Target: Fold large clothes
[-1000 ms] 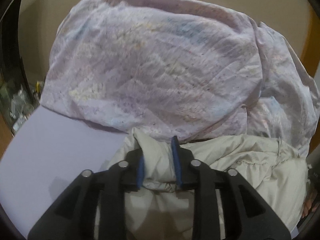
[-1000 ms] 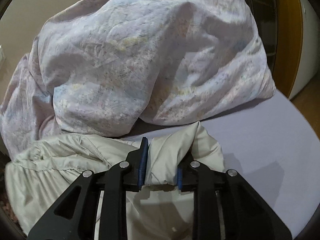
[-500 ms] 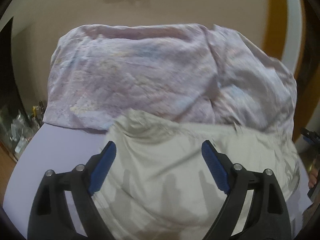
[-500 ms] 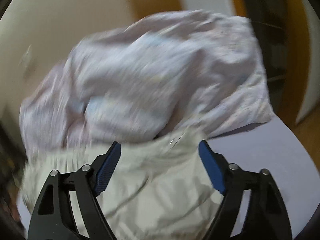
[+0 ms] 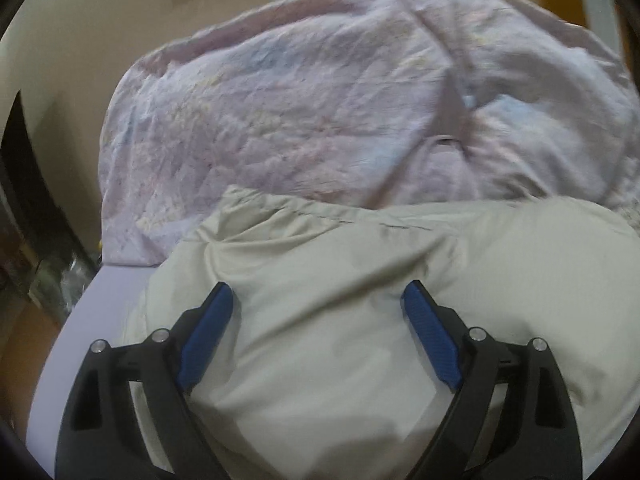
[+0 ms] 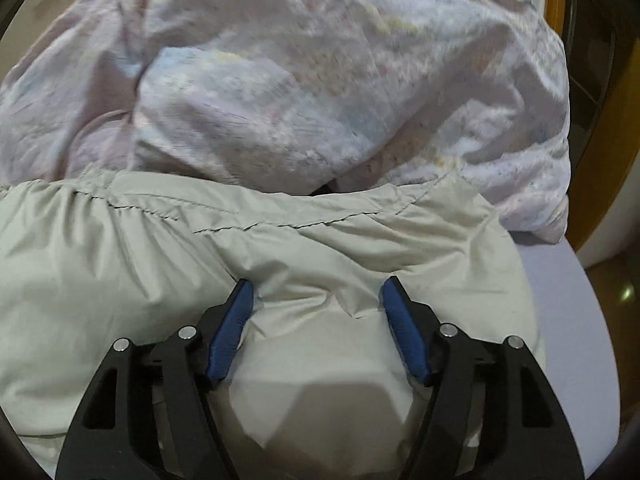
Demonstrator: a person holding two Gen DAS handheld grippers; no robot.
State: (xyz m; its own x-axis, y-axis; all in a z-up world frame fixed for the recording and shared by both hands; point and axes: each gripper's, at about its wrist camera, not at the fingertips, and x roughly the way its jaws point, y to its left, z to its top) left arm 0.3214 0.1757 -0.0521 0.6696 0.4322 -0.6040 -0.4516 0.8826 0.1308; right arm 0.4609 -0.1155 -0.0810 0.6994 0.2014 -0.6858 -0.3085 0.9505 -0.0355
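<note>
A pale grey-beige puffy jacket (image 5: 360, 300) lies folded on a lilac bed sheet (image 5: 108, 300); its gathered seamed edge runs along the far side. In the right wrist view the jacket (image 6: 280, 248) fills the lower half. My left gripper (image 5: 318, 300) is open, its blue-padded jaws spread wide just above the jacket, holding nothing. My right gripper (image 6: 316, 292) is open too, its pads resting on or just over the jacket fabric, gripping nothing.
A big crumpled pale-lilac printed duvet (image 5: 320, 92) is piled right behind the jacket, also in the right wrist view (image 6: 320, 80). Beige wall behind. The bed edge drops off at left (image 5: 60, 340) and at right (image 6: 580, 320), with a wooden door frame (image 6: 592, 160) beyond.
Both grippers were shut on jacket corners a second ago. They opened, let the jacket drop flat, and have since lowered closer to it.
</note>
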